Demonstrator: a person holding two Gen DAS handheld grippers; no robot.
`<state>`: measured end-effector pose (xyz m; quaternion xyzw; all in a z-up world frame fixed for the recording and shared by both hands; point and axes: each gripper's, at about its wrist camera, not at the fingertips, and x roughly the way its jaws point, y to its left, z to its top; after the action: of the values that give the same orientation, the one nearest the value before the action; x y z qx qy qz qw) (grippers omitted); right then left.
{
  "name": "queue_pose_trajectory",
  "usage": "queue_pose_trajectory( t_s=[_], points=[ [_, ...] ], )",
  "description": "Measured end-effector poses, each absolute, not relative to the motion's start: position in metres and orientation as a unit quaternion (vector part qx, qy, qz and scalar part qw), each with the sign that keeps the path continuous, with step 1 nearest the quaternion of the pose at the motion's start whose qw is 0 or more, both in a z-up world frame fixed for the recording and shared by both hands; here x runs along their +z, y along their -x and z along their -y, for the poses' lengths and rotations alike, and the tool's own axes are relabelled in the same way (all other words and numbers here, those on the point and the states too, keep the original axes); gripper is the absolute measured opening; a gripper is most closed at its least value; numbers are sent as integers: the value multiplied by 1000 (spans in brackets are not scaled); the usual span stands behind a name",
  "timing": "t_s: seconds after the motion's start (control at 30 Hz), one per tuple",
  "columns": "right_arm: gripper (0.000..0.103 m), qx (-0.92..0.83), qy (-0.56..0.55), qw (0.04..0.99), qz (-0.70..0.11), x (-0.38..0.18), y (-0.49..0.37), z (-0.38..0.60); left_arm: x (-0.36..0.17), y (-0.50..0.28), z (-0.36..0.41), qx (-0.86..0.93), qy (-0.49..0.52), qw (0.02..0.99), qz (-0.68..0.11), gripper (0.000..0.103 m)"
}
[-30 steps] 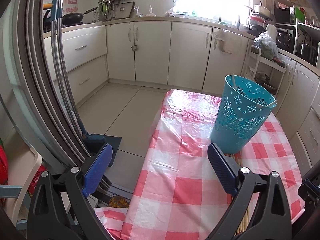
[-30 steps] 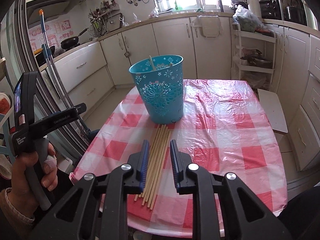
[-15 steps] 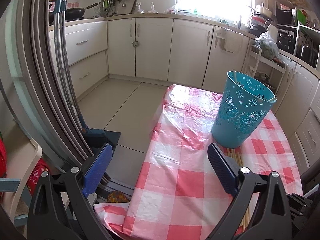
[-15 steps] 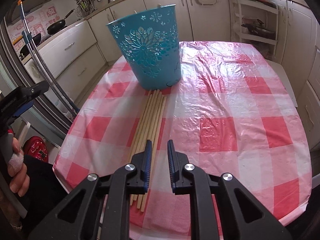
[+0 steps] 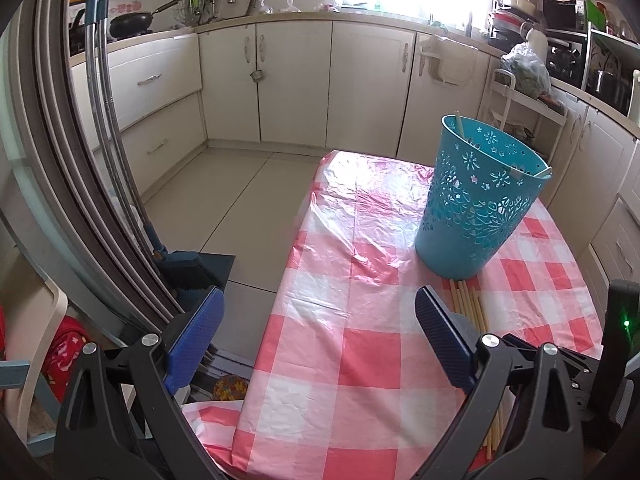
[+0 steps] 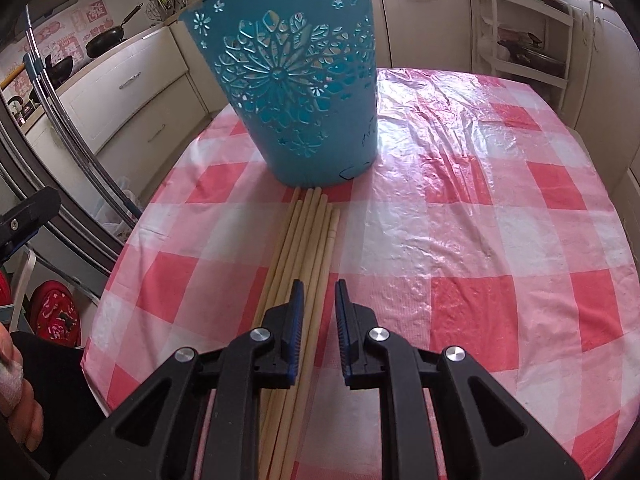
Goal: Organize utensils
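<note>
Right wrist view: right gripper (image 6: 318, 294) low over chopsticks (image 6: 304, 240), jaws narrow, pads astride right side of bundle, not pressing; nothing held. Chopsticks lay side by side on checked tablecloth (image 6: 480, 240), far tips touching base of blue basket (image 6: 296, 80).

Left wrist view alone: basket (image 5: 480, 200) rim open, two sticks (image 5: 460, 122) leaning inside; left gripper (image 5: 316, 326) wide, empty, straddling table's left edge. Chopsticks (image 5: 470, 300) mostly hidden behind its right finger.

Only right view showed hand (image 6: 16, 400) at lower left.
</note>
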<state>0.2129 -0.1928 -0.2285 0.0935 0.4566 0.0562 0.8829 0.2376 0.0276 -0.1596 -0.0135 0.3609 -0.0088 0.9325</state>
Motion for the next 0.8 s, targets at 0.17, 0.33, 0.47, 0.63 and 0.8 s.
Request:
queue_pose_trajectory(
  t_s=[0.17, 0.33, 0.47, 0.63, 0.8],
  points=[
    [15, 48, -84, 883, -460, -233, -216, 196, -164, -241, -22, -13, 6, 929, -369, 92],
    [7, 64, -48, 881, -466, -232, -217, 198, -176, -246, -7, -44, -5, 917, -397, 92],
    [6, 70, -23, 876, -477, -229, -217, 214, -190, -253, 20, -85, -28, 900, -427, 92],
    [6, 72, -65, 872, -479, -231, -216, 249, -212, -269, 58, -97, -65, 882, -456, 92],
    [6, 81, -97, 872, -473, -233, -217, 253, -231, -290, 73, -82, -63, 871, -480, 91]
  ],
)
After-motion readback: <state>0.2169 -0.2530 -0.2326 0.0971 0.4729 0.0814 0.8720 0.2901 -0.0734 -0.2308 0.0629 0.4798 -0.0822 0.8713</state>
